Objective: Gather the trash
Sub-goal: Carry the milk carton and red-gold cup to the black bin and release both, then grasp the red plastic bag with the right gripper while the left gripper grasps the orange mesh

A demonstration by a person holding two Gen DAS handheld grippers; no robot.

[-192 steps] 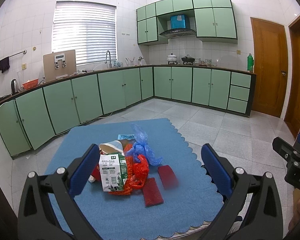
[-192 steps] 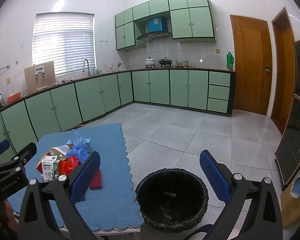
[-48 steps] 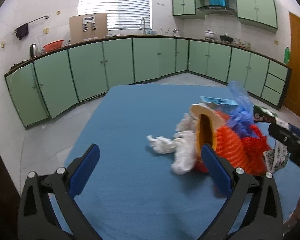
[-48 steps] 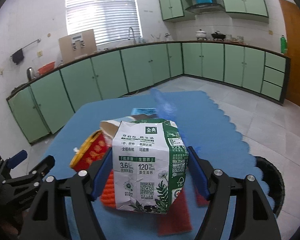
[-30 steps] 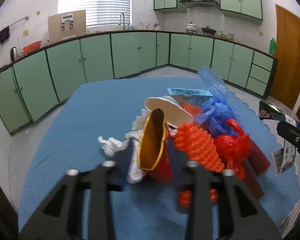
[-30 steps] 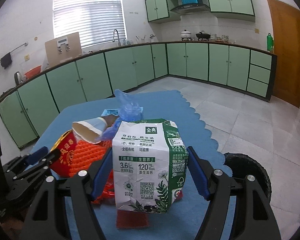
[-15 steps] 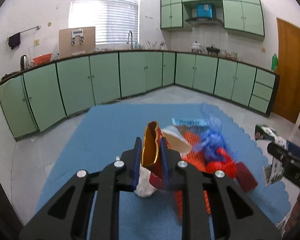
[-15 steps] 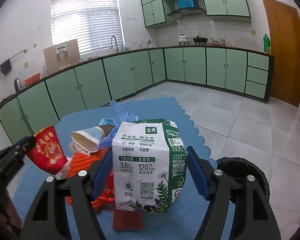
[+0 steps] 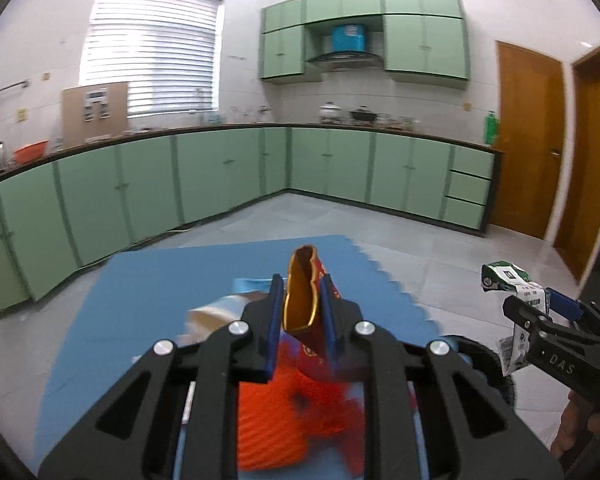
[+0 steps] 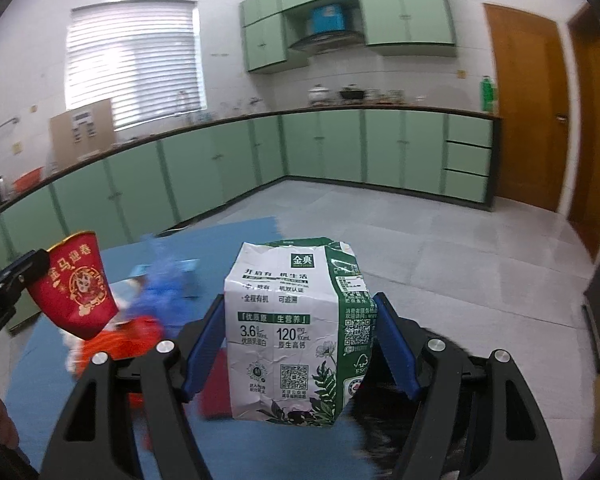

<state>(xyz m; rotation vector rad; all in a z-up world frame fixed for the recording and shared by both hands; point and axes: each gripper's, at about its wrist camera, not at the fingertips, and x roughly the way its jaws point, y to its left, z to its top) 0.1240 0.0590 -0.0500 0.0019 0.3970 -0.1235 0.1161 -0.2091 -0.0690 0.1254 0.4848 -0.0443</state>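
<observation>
Both grippers grip trash: our left gripper (image 9: 301, 309) pinches a red cup (image 9: 305, 300), our right gripper (image 10: 298, 344) a milk carton (image 10: 296, 332); either might slip, missing the bin (image 10: 384, 420).

Kitchen: white tiled walls (image 9: 240, 92); pale grey floor tiles (image 10: 440, 240); L-shaped run of green base cabinets (image 9: 220, 176); green wall cabinets (image 9: 420, 44); blinded window (image 9: 152, 52); two brown wooden doors (image 9: 528, 140).

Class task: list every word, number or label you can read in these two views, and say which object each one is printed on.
"金典", "3.6", "120", "FSC": milk carton, held in the right claw.
"DAS": body of the right claw, seen from the left wrist view.
Gold characters on the red paper cup, held in the left claw: too small to read surely.
Carton's fine print and QR codes: too small.
</observation>
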